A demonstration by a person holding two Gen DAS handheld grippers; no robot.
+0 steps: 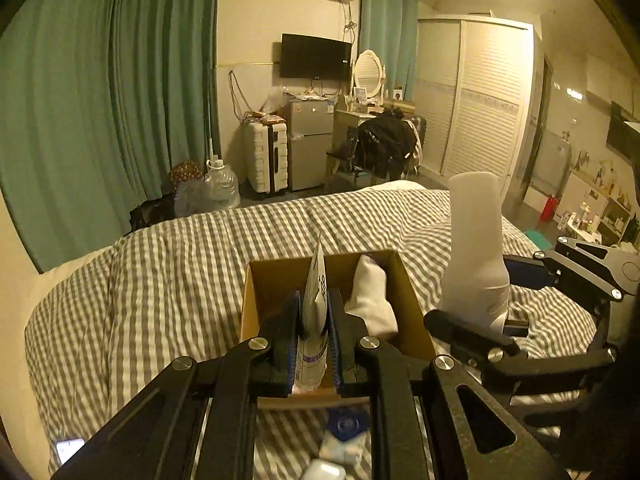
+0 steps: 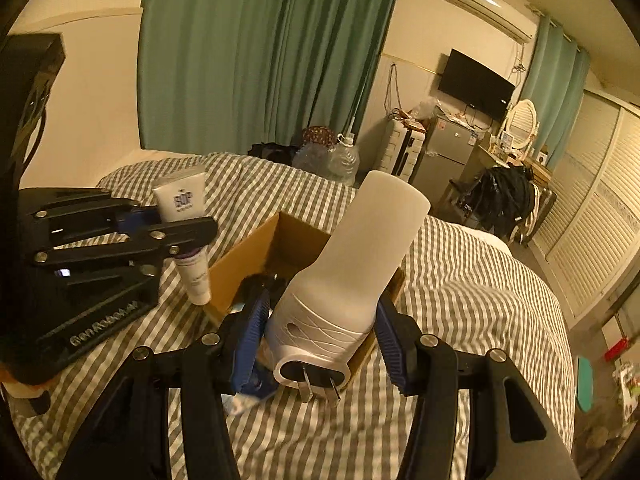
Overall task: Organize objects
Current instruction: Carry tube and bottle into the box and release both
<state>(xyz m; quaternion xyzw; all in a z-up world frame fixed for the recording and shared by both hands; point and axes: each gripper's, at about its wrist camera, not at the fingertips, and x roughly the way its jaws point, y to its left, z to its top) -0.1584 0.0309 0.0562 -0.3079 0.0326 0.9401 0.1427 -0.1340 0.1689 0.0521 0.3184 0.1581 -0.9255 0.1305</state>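
Note:
My left gripper (image 1: 314, 320) is shut on a white cosmetic tube (image 1: 314, 320), held upright over the near edge of an open cardboard box (image 1: 412, 300) on the bed. The tube (image 2: 182, 200) and left gripper (image 2: 176, 232) also show in the right wrist view, left of the box (image 2: 236, 264). My right gripper (image 2: 320, 320) is shut on a white plug-in night light (image 2: 352, 264) with two metal prongs, held above the box. The light also shows in the left wrist view (image 1: 476, 248), right of the box. A white sock (image 1: 372, 300) lies in the box.
The box sits on a grey-and-white striped duvet (image 1: 180, 280). Small items, a blue-and-white packet (image 1: 344, 432) and a white case (image 1: 324, 470), lie on the duvet below my left gripper. Green curtains (image 1: 100, 100), water jugs, a suitcase, a fridge and a wardrobe stand beyond the bed.

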